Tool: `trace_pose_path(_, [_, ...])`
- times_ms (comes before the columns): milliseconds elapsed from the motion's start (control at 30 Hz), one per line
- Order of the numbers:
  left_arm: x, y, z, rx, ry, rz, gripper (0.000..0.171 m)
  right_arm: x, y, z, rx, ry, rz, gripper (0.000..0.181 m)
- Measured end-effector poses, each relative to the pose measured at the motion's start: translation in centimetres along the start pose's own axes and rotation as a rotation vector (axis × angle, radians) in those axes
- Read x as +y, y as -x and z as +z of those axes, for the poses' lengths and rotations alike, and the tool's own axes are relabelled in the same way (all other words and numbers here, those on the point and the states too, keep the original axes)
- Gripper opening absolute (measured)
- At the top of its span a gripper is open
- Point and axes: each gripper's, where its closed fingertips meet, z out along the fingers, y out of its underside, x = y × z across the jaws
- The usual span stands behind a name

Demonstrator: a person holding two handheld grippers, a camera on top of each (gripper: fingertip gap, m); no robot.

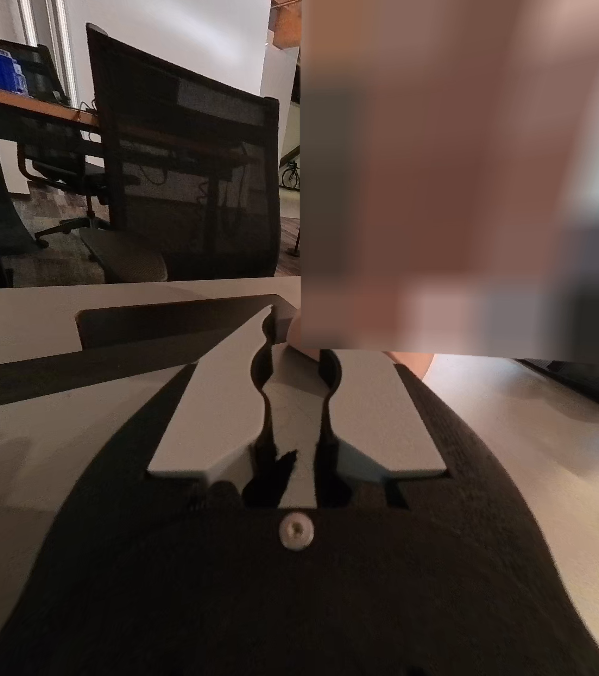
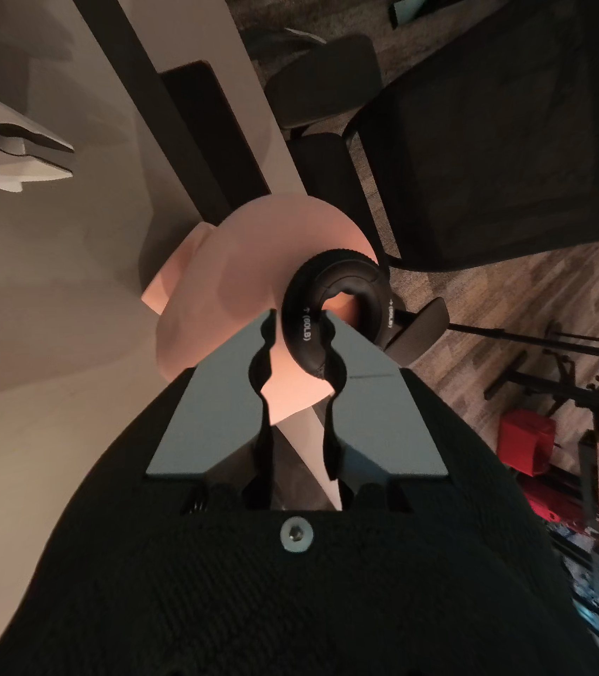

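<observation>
In the right wrist view my right gripper (image 2: 300, 322) is shut on the near side of a black rubber ring (image 2: 338, 270). It holds the ring over the top of a smooth peach-coloured rounded form (image 2: 239, 263) that stands on the white table (image 2: 34, 329) near its edge. My left gripper (image 1: 296, 329) rests low over the table (image 1: 16, 318), with its jaws partly apart and nothing between them. Its right fingertip is hidden behind the blurred patch. The bottom edge of the peach form (image 1: 309, 353) lies just ahead of it. The left gripper also shows at the far left of the right wrist view (image 2: 16, 153), apart from the form.
A dark rectangular cutout (image 1: 162, 322) sits in the table ahead of the left gripper. A black mesh office chair (image 1: 181, 164) stands just past the table edge, also seen in the right wrist view (image 2: 492, 146). Red items (image 2: 524, 450) and clutter lie on the floor at the right. The grippers' ends are close to 30 cm from one another. The dark rectangular cutout (image 1: 162, 322) lies some 20 cm from my left tips, 40 cm from my right tips.
</observation>
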Motion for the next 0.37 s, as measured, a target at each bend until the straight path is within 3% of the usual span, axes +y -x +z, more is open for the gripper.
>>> trace_pose_path(100, [0.0,0.0,0.0,0.001,-0.001,0.003,0.018,-1.1,-0.4,-1.3,0.019,-0.151,0.056,0.045])
trace_pose_path(233, [-0.1,-0.1,-0.1,0.000,-0.003,0.010,0.018,-2.8,-0.6,-7.6,0.246,-0.666,0.135,0.050])
trace_pose_path(300, [-0.1,-0.1,0.0,-0.001,-0.004,0.018,0.018,-1.1,2.1,-9.4,0.355,-0.909,0.187,0.049])
trace_pose_path(367, [-0.1,-0.2,0.0,-0.004,0.000,0.033,0.018,3.0,6.0,-7.4,0.500,-0.993,0.191,0.048])
